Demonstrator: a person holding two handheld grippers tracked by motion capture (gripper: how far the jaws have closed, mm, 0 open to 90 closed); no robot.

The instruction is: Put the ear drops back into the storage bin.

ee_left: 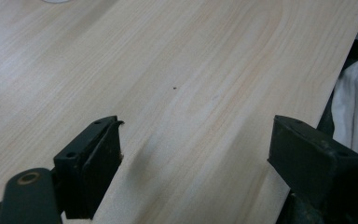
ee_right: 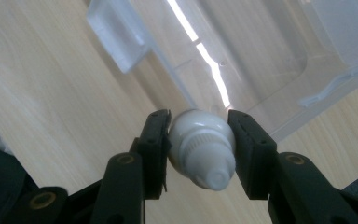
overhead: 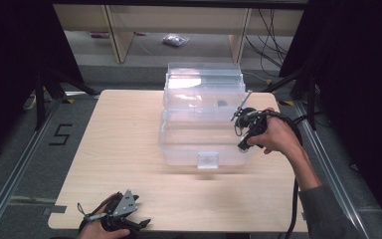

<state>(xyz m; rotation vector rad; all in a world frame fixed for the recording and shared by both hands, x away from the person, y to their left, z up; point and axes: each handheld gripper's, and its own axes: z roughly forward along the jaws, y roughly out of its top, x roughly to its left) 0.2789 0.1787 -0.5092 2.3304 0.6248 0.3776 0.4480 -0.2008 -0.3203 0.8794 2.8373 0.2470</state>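
- The right gripper is clamping a small white bottle between its fingers, which are pressing on it from both sides; its ribbed neck and nozzle are pointing back toward the camera
- It is hovering at the right side of the clear plastic box, which is sitting open mid-desk with its lid standing up at the back
- The step in hand looks to be getting the bottle into the box: it is worth carrying it over the near right rim, well above the wall, and lowering it onto the bare floor of the box before easing the grip
- The box's front latch tab and thin walls are the edges to avoid; bumping them would likely shift the light box
- The left gripper is resting at the desk's near left edge, fingers spread wide and holding nothing, well apart from the box, so the wide stretch of desk between is leaving free room
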